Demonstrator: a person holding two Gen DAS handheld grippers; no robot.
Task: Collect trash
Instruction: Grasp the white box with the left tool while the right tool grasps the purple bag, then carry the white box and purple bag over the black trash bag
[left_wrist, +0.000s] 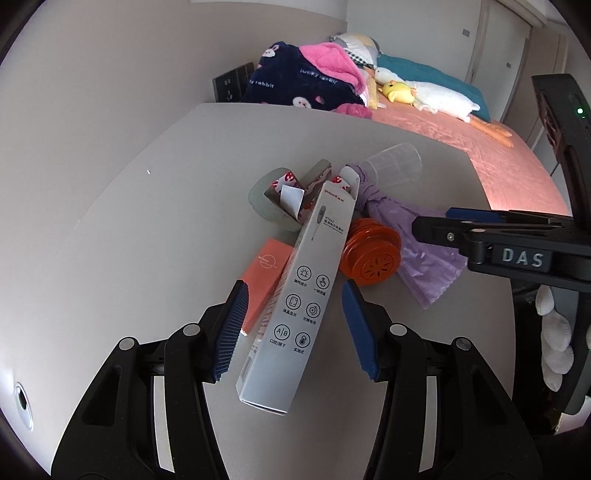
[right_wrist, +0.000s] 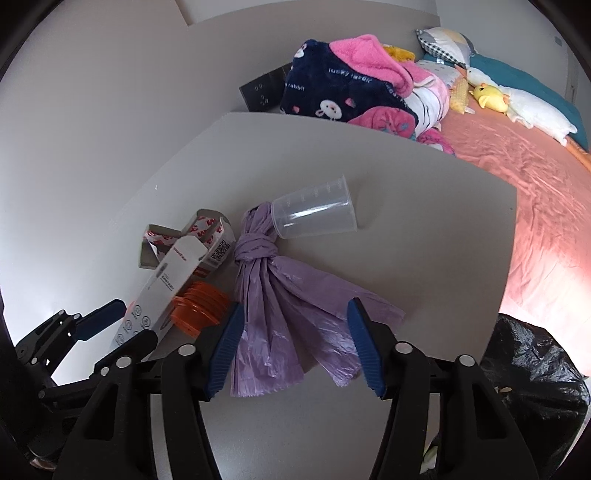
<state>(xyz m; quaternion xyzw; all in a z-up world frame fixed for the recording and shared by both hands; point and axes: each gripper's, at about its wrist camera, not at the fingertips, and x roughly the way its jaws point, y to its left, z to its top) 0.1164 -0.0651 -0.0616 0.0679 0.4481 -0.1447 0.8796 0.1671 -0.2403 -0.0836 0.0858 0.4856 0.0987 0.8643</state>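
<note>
Trash lies on a grey table (left_wrist: 129, 240). A long white thermometer box (left_wrist: 295, 295) lies between the open fingers of my left gripper (left_wrist: 293, 328), untouched. Under it sit a coral card box (left_wrist: 264, 269), an orange disc (left_wrist: 369, 254) and an opened red-white carton (left_wrist: 295, 195). A knotted purple plastic bag (right_wrist: 280, 302) lies between the open fingers of my right gripper (right_wrist: 295, 343). A clear measuring cup (right_wrist: 314, 210) lies on its side past the knot. The right gripper also shows in the left wrist view (left_wrist: 469, 221).
A black trash bag (right_wrist: 532, 369) stands off the table's right edge. Behind the table is a bed with a pink sheet (left_wrist: 498, 162), a navy and pink blanket (left_wrist: 306, 81) and plush toys (left_wrist: 436, 96). A wall runs on the left.
</note>
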